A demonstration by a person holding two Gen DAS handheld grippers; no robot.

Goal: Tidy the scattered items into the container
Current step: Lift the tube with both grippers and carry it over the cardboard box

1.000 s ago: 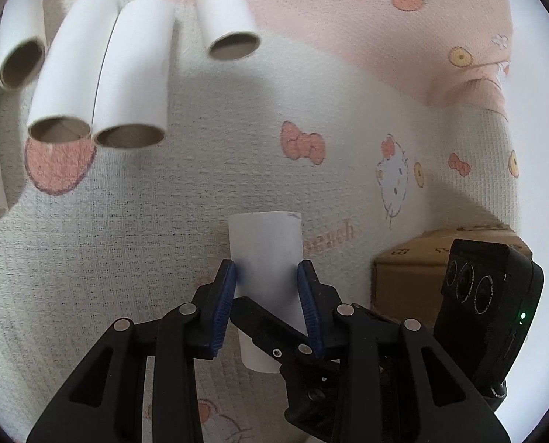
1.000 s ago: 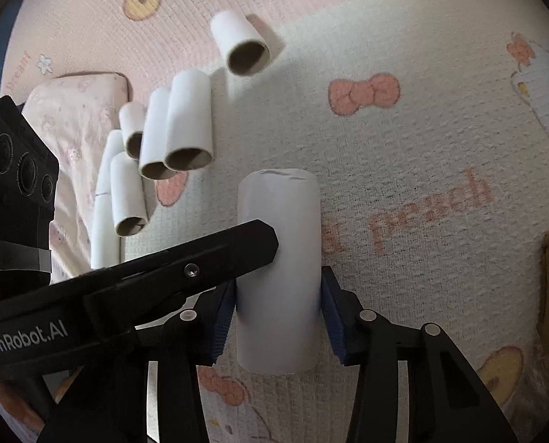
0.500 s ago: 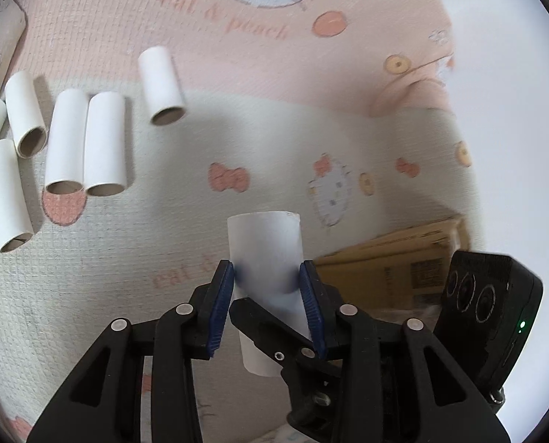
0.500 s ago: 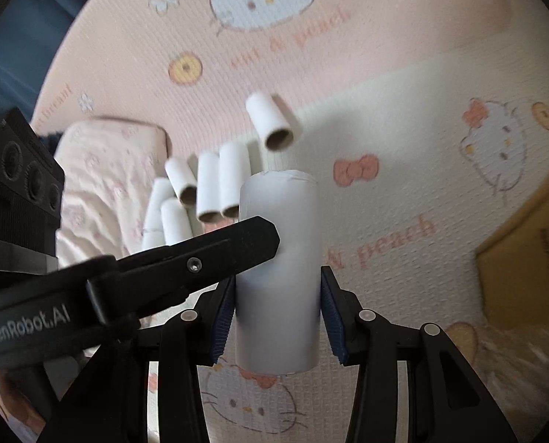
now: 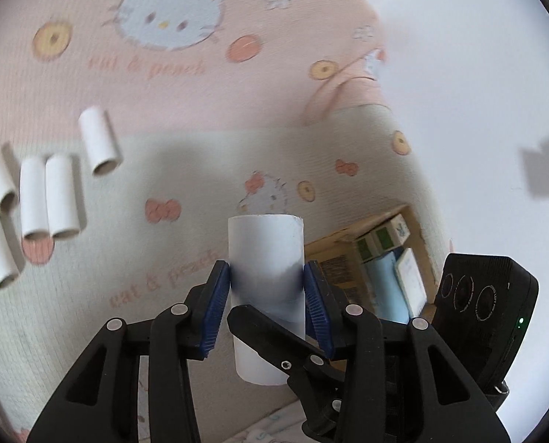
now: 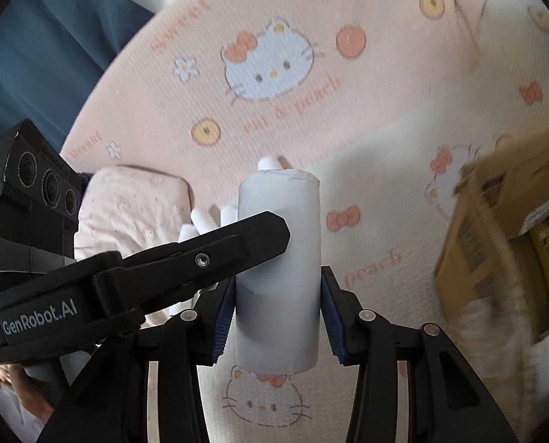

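My left gripper (image 5: 267, 288) and my right gripper (image 6: 277, 306) are both shut on the same white cardboard tube (image 5: 266, 269), held upright above the bed; it fills the middle of the right wrist view (image 6: 279, 269). The right gripper's arm (image 5: 274, 336) crosses under the tube in the left view. Several more white tubes (image 5: 49, 199) lie in a group at the left on the blanket, one apart (image 5: 99, 140). An open cardboard box (image 5: 381, 265) with small packs inside sits at the right; it also shows in the right wrist view (image 6: 496, 258).
A pink and cream cartoon-cat blanket (image 5: 163, 74) covers the bed. A pink pillow (image 6: 134, 203) lies at the left. A white wall (image 5: 477, 74) is beyond the bed, a blue curtain (image 6: 53, 37) at the far left.
Both grippers have lifted the tube well above the blanket and swung right. The loose tubes look smaller and farther left; the box's open inside has come into view.
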